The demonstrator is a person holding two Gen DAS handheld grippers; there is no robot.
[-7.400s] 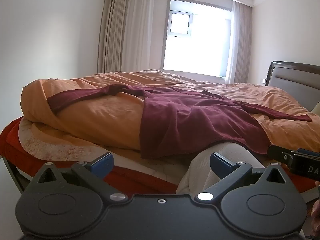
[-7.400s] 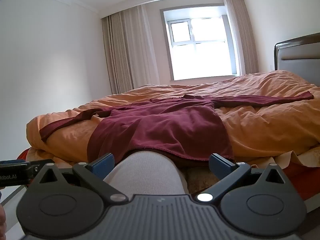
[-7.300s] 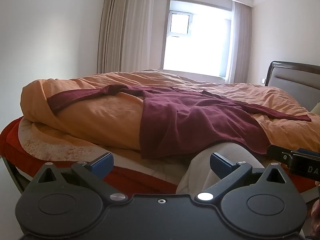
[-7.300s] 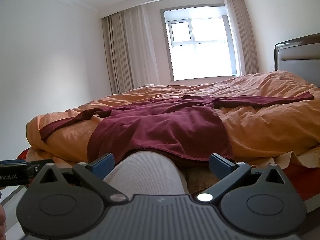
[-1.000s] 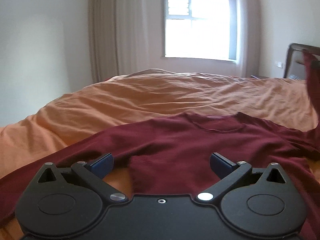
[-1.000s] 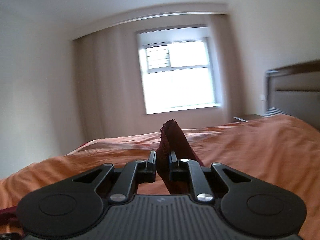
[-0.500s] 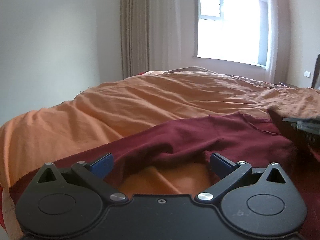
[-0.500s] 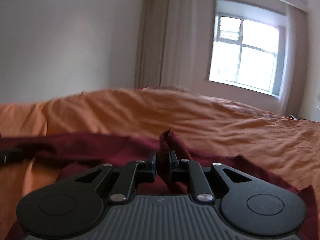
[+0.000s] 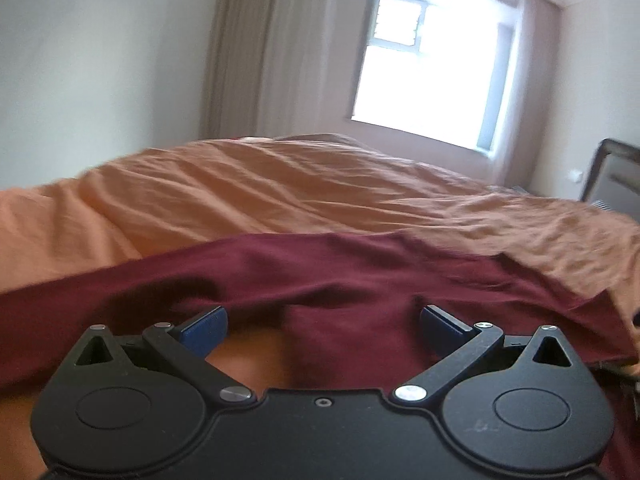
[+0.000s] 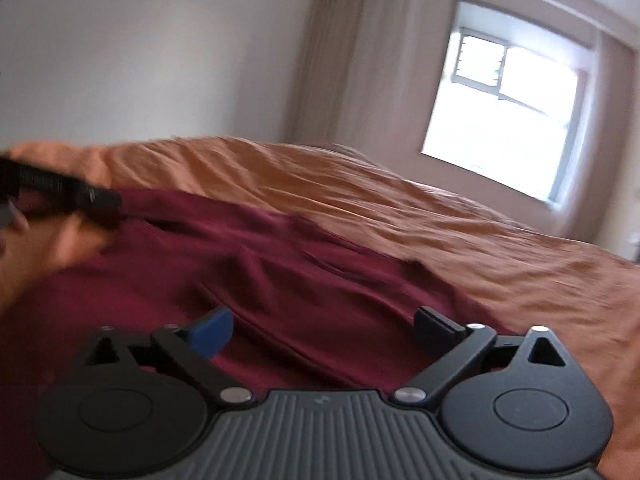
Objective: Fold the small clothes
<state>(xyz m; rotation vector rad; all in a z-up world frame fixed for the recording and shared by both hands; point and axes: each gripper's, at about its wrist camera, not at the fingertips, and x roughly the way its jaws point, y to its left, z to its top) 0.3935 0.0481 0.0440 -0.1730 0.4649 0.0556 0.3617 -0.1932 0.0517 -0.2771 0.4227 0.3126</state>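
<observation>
A dark red long-sleeved top lies spread on the orange duvet, one sleeve running off to the left. My left gripper hovers open just above the top's near edge, nothing between its blue-tipped fingers. In the right wrist view the same top lies rumpled with folds, and my right gripper stands open over it, holding nothing. The other gripper's black body shows at the left edge of that view, over the cloth.
The orange duvet covers the whole bed and rises toward a bright window with beige curtains. A dark headboard stands at the right. White walls enclose the left side.
My right gripper has opened and let go of the red sleeve it held, which now lies on the top. Both views have swung; the left gripper stays open.
</observation>
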